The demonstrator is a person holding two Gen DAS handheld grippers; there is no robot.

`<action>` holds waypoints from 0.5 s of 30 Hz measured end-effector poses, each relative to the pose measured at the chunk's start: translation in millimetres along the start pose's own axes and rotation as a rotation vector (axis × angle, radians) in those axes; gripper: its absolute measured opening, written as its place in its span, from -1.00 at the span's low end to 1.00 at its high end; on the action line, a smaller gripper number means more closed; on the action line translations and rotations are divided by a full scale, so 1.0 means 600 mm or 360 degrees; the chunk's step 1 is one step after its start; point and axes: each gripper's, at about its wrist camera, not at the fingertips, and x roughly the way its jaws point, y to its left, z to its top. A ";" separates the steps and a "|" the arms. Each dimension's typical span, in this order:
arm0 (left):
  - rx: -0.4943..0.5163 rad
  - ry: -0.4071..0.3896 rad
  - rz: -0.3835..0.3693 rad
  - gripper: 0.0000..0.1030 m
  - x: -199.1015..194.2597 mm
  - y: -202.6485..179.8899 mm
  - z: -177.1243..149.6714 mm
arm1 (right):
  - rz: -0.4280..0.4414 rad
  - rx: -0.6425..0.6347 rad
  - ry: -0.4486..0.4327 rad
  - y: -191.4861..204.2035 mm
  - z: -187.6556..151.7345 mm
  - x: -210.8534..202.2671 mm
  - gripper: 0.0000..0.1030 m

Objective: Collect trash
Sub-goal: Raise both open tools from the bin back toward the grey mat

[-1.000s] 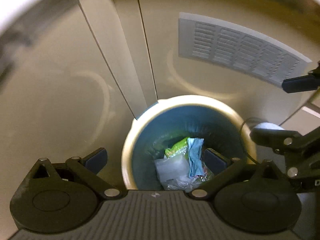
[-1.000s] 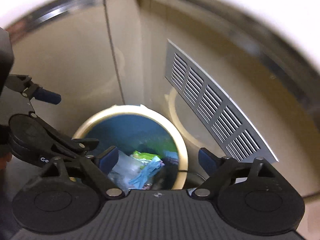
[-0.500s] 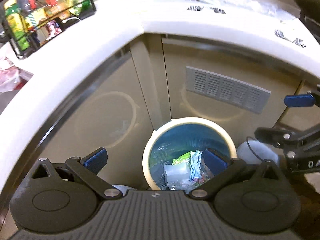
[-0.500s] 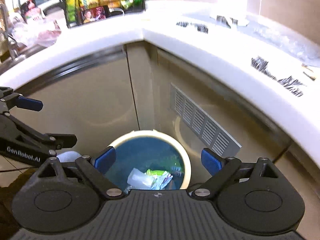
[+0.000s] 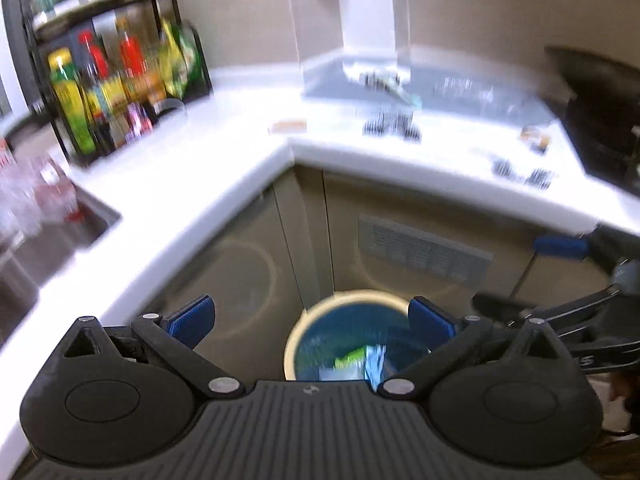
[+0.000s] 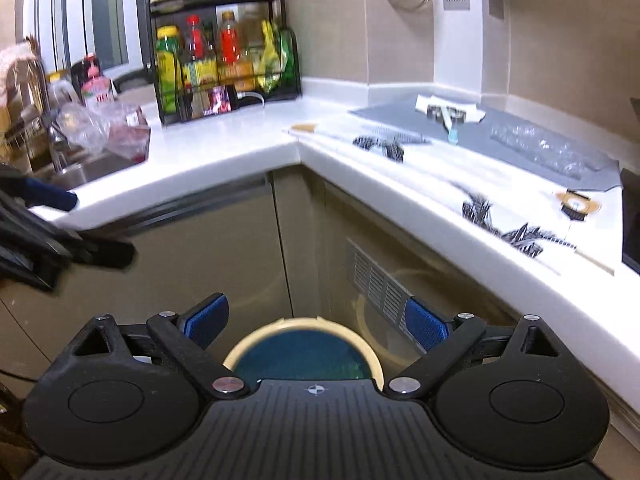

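The bin (image 5: 352, 320), cream-rimmed with a blue liner, stands on the floor in the corner where the two cabinet runs meet, below and ahead of both grippers. In the left wrist view it holds trash (image 5: 360, 362): a green wrapper, a pale blue piece and something clear, lying just below the right-hand pad of the left gripper (image 5: 312, 322). That gripper's jaws stand wide apart with nothing between them. The right gripper (image 6: 316, 322) has just been spreading its jaws; they too stand wide apart and empty, framing the bin's rim (image 6: 304, 326) from above.

Each gripper shows in the other's view: the right one at the right edge of the left view, the left one at the left edge of the right view.

Behind the bin a grey vent (image 6: 380, 286) sits in the cabinet door. Above runs the white counter (image 6: 240, 140). Ahead and to the right on it lie printed wrappers (image 6: 500, 220) and a grey mat (image 6: 500, 136) with clear film. Ahead and to the left stands a black rack (image 6: 226, 64) of bottles, with a sink (image 6: 80, 172) further left.
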 end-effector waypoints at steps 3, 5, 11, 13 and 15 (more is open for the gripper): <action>0.0017 -0.0096 0.0024 0.99 -0.043 0.001 0.021 | 0.0014 0.0020 -0.0037 -0.002 0.006 -0.009 0.87; 0.0028 -0.0131 0.0052 0.99 -0.064 -0.002 0.036 | 0.0020 0.0026 -0.0059 0.000 0.008 -0.015 0.87; 0.0029 -0.0169 0.0127 1.00 -0.072 -0.007 0.053 | 0.0033 0.0030 -0.0108 -0.001 0.009 -0.034 0.89; 0.0081 -0.0138 0.0153 1.00 -0.050 -0.015 0.046 | 0.0031 0.0039 -0.0112 -0.004 0.009 -0.036 0.89; 0.0129 -0.0110 0.0206 1.00 -0.026 -0.023 0.032 | 0.0031 0.0045 -0.0116 -0.006 0.009 -0.038 0.89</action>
